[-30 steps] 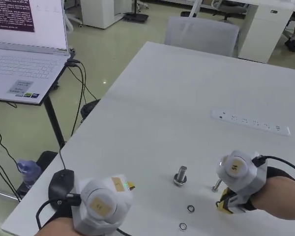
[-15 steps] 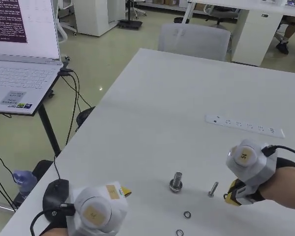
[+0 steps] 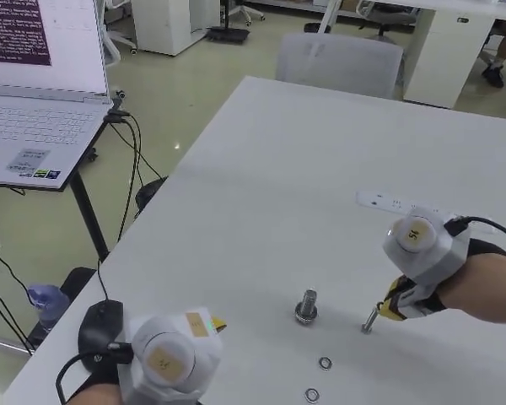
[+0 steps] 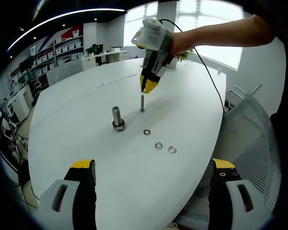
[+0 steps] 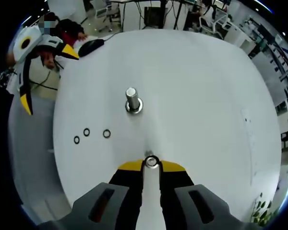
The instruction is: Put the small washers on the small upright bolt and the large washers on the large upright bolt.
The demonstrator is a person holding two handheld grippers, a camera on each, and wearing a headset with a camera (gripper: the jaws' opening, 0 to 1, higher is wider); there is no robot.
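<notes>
Right gripper (image 3: 386, 310) has swung in over the small bolt (image 3: 369, 321), jaws pinched narrow with the bolt's top right at the tips; whether they grip anything, I can't tell. Three small washers (image 4: 159, 145) lie loose on the worktop (image 3: 278, 186), near the large bolt (image 3: 307, 305). Left gripper (image 4: 152, 165) hangs back, jaws spread wide.

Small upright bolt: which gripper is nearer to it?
Right. The right gripper has its tips at the top of the small upright bolt; the left gripper hangs open, well back from it.
</notes>
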